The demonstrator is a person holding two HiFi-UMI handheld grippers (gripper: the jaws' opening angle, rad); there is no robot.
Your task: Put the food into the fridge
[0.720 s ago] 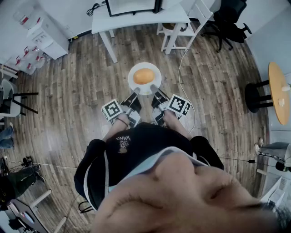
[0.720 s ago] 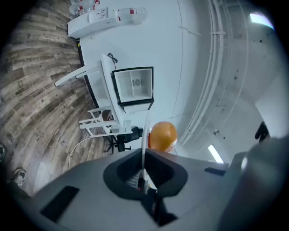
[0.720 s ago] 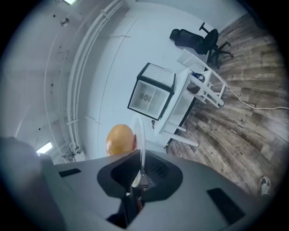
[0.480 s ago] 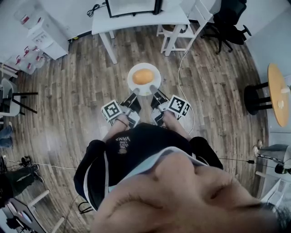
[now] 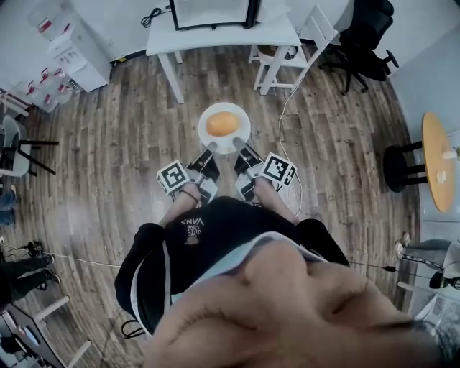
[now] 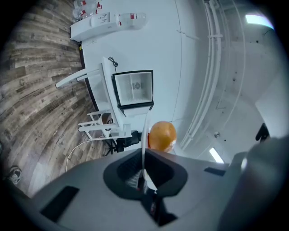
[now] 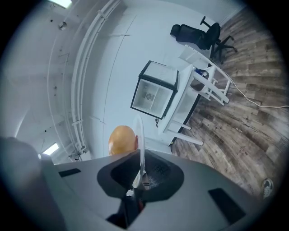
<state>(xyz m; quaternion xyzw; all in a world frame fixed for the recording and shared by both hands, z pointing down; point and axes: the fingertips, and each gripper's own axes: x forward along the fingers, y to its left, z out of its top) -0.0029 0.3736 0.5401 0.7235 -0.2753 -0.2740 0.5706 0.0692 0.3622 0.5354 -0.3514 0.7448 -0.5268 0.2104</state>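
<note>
1. Head view: the left tongs (image 5: 210, 146) and the right tongs (image 5: 238, 146) were each clamped on the near rim of a white plate (image 5: 243, 122), one at either side. The round orange food (image 5: 222, 123) lay in the plate's middle. The plate was held above the wooden floor (image 5: 129, 144). Beyond it stood a white surface (image 5: 215, 36) with a small fridge (image 5: 212, 11) at its far edge. A white chair (image 5: 277, 61) stood by the surface's right end, with a black office chair (image 5: 359, 32) further right. A cable (image 5: 286, 108) ran over the floor just right of the plate.

2. Left gripper view: the left tongs (image 6: 142, 169) were pressed together on the plate (image 6: 146, 131), seen edge-on. The food (image 6: 161, 135) sat on it past the jaws. Ahead were the fridge (image 6: 133, 89) on the surface (image 6: 107, 85), the white chair (image 6: 104, 128) and the office chair (image 6: 126, 142).

3. Right gripper view: the right tongs (image 7: 141, 173) were likewise clamped on the plate's (image 7: 141, 135) thin rim, with the food (image 7: 122, 140) beside it. The fridge (image 7: 156, 92) stood ahead on the surface (image 7: 184, 101). The white chair (image 7: 210, 83), office chair (image 7: 198, 34) and cable (image 7: 259, 103) lay toward the surface's right end.
</note>
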